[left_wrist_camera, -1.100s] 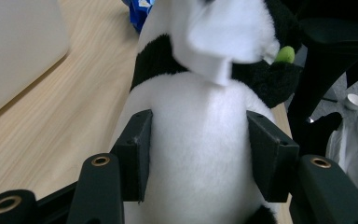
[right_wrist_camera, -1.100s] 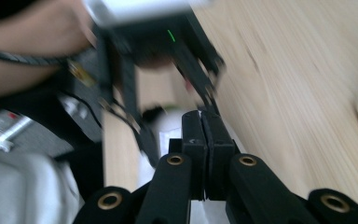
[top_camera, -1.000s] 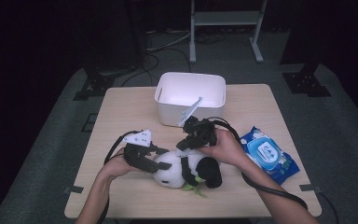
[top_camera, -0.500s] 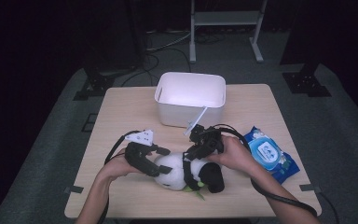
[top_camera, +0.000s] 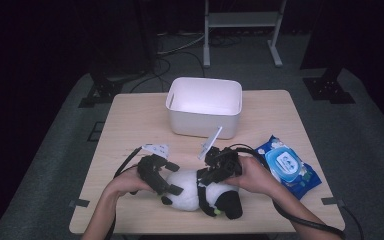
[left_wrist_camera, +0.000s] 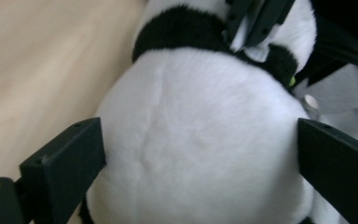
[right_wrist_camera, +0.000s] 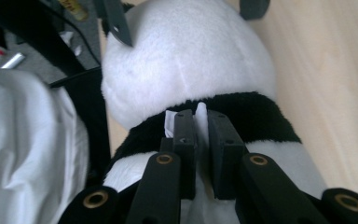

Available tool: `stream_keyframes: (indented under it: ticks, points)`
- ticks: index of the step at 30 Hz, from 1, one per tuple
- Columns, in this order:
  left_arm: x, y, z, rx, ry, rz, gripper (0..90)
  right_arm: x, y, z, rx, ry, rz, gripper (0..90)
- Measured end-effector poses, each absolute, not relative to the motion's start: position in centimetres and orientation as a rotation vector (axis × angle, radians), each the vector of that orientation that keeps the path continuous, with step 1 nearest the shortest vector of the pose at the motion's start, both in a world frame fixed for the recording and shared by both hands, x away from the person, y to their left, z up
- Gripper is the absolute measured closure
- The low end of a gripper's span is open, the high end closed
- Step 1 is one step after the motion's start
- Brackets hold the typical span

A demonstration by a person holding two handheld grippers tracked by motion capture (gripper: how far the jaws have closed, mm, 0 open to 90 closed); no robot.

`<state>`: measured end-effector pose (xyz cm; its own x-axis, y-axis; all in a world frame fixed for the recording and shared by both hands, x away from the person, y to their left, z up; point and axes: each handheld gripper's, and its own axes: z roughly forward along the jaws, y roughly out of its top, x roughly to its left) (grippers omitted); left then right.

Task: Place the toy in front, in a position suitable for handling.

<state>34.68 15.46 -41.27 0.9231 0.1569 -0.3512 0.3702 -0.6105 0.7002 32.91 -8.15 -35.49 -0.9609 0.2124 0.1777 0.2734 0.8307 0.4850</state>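
A black-and-white plush panda [top_camera: 192,194] lies on the wooden table [top_camera: 130,125] near its front edge. My left gripper [top_camera: 172,179] is open, one jaw on each side of the panda's white body [left_wrist_camera: 191,154], which bulges between them. My right gripper [top_camera: 207,177] comes in from the other side and presses down on the panda's black band [right_wrist_camera: 261,121]. It is shut on a small white wipe [right_wrist_camera: 170,119], which pokes out between the jaws. In the left gripper view that wipe [left_wrist_camera: 244,39] shows against the black fur.
A white plastic bin [top_camera: 205,125] stands at mid-table behind the panda. A blue pack of wet wipes [top_camera: 286,165] lies to the right, by the right hand. Cables trail from both grippers off the front edge. A metal stand's legs [top_camera: 240,20] are on the floor beyond.
My right gripper has come down and toward me from beside the bin onto the panda's black band. The left gripper has stayed around the white body.
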Motion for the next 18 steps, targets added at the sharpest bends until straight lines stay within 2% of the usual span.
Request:
stream_keyframes:
  ticks: [7, 13, 14, 15, 18]
  points:
    - [34.5, 14.9, -42.1, 2.233, 0.357, -0.347, 0.7, 32.5, -8.4, -35.4, -0.363, -2.875, -0.798, 82.3]
    - [34.2, 14.8, -42.1, 2.225, 0.303, -0.265, 24.8, 32.5, -8.9, -35.3, -0.378, -2.867, -0.82, 82.4]
    - [34.1, 14.8, -42.1, 2.22, 0.296, -0.243, 24.8, 32.6, -9.0, -35.3, -0.382, -2.868, -0.829, 82.4]
    - [34.1, 14.8, -42.0, 2.219, 0.289, -0.218, 29.6, 32.9, -9.3, -35.2, -0.405, -2.86, -0.848, 82.6]
    - [34.3, 14.3, -41.6, 2.225, 0.273, -0.123, 31.3, 33.4, -9.7, -34.9, -0.44, -2.857, -0.869, 83.4]
